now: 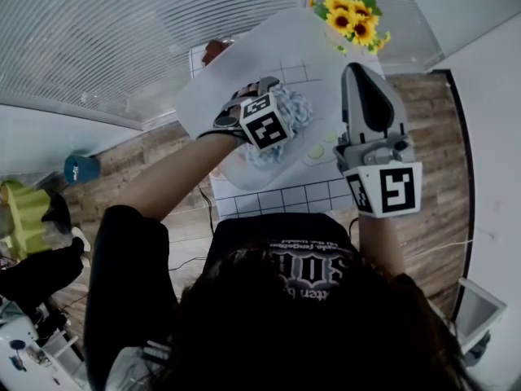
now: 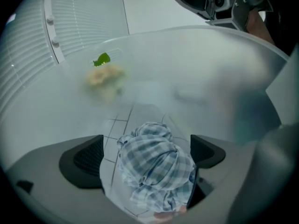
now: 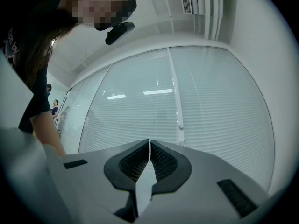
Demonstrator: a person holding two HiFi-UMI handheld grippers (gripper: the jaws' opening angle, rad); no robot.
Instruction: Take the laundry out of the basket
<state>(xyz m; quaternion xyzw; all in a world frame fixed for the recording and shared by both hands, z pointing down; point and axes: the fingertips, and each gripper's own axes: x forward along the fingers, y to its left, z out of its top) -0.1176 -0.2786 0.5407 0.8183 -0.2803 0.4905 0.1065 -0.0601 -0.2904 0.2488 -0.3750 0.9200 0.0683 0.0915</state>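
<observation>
Translucent white plastic basket (image 1: pixel 236 63) tipped up over white grid-lined table mat (image 1: pixel 285 195); crumpled blue-and-white checked cloth (image 2: pixel 156 171) lying inside, on the basket's bottom, grid lines showing through the plastic under it. Left gripper (image 1: pixel 262 119) angled down into the basket, jaws spread wide w/ the cloth btw them; left pad clear of the fabric, right pad just beside it, prob. not pressing. Right gripper (image 3: pixel 149 149) up at the basket's right side, jaws pinched together on a thin pale edge of the basket wall. Black-and-white square markers on both grippers' cubes, blocky glyphs only, no words. White print on black T-shirt (image 1: pixel 313 267) seen upside-down, too blurred to read. Yellow sunflowers (image 1: pixel 354 15) at the mat's far end, just past the basket; white slatted blinds (image 3: pixel 187 97) beyond.
</observation>
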